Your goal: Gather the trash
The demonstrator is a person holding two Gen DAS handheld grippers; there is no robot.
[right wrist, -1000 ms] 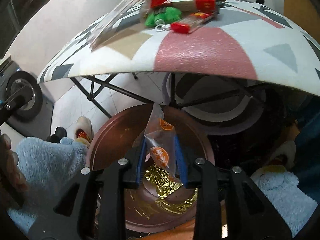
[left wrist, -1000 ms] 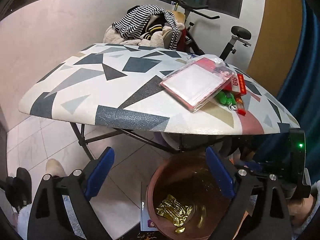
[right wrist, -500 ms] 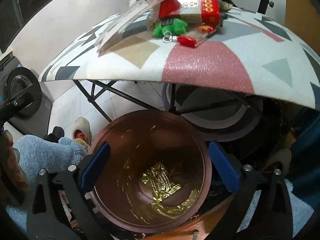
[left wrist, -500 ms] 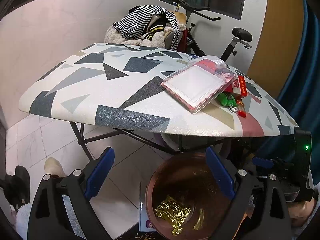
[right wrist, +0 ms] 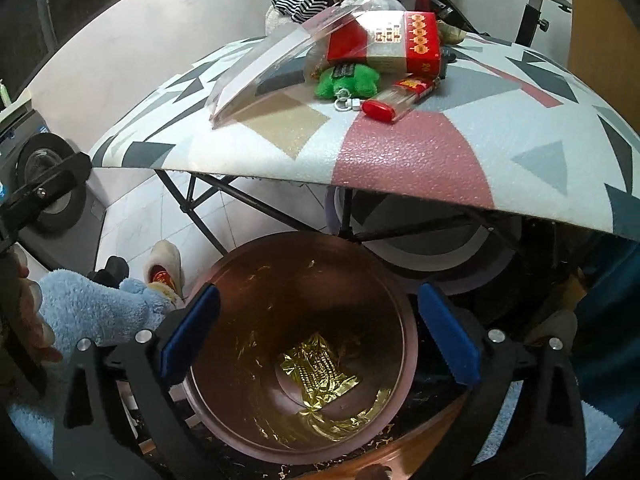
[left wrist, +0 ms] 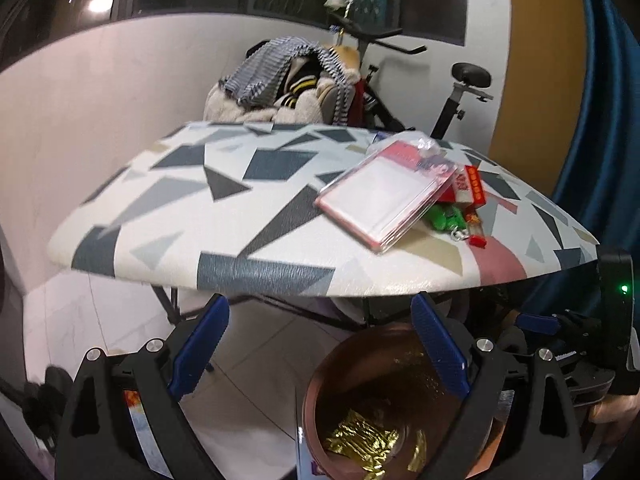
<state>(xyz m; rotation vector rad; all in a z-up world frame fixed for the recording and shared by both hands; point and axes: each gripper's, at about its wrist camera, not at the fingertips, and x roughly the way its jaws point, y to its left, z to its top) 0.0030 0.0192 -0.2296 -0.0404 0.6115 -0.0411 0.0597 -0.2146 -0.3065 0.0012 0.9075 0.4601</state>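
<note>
The right tool [right wrist: 318, 340] tilts steeply down over the copper-coloured bin [right wrist: 404, 320], its blue-padded jaws spread wide and holding nothing. At the bottom of the bin lies a crumpled gold foil wrapper [right wrist: 318, 368], flat, its long axis running slantwise from upper left to lower right in the right wrist view; reflections on the shiny wall make it hard to tell whether anything else lies with it. The left tool [left wrist: 320, 348] points less steeply down, released and empty, hanging over the floor tiles beside the bin, whose near rim is cut off by the frame. A blue fleece sleeve [right wrist: 88, 308] shows at the lower left. Beyond, on the patterned tabletop [right wrist: 420, 152], a clear plastic case [left wrist: 380, 200] leans on a red box [right wrist: 400, 42], beside a green plush keychain [right wrist: 348, 80] and a red lighter [right wrist: 400, 98].
</note>
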